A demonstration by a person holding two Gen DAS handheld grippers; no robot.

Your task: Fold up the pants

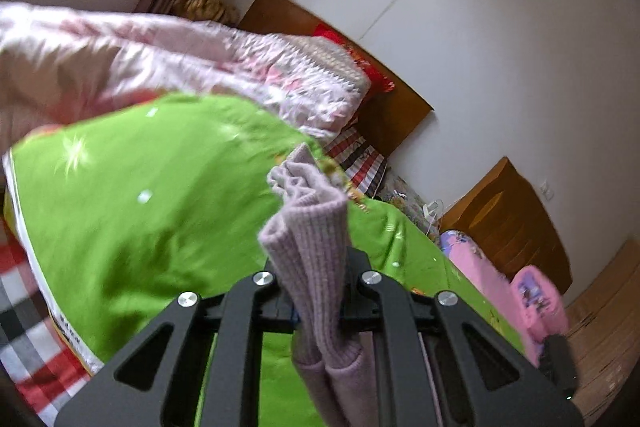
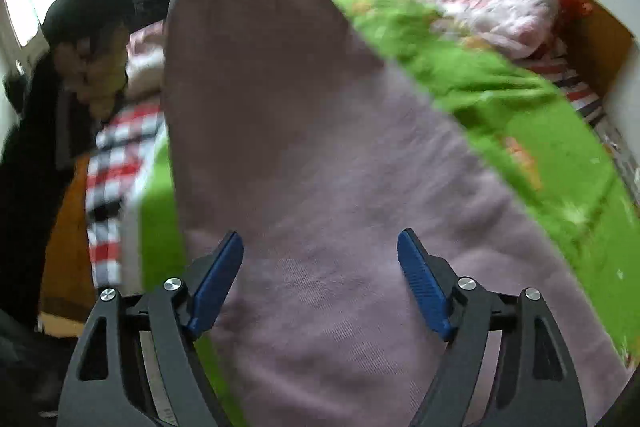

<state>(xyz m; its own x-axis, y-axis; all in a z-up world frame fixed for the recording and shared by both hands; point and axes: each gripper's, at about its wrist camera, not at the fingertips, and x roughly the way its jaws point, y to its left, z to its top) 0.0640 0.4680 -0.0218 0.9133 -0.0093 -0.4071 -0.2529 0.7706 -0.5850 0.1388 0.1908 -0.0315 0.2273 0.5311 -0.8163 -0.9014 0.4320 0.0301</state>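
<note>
Black gripper arms fill the bottom of both views, so starting from there and going big to small. Biggest thing is the bed with the bright green quilt (image 2: 500, 95), and draped across it are the pale lilac ribbed-knit pants (image 2: 320, 187), one end lifted off the quilt. That end is bunched in the left gripper (image 1: 316, 291), which is clamped tight on a fold of the knit. The right gripper (image 2: 320, 267) has its blue pads (image 2: 218, 283) spread wide over the flat part, gripping nothing. Right view is pretty blurry, so I can't swear whether it's touching the cloth.

Handling-wise I'd guess: light, floppy, stretchy, not slippery, zero stiffness, so it'll sag between grips. Best to pinch the ribbed cuff or waistband edge, both layers together.
</note>
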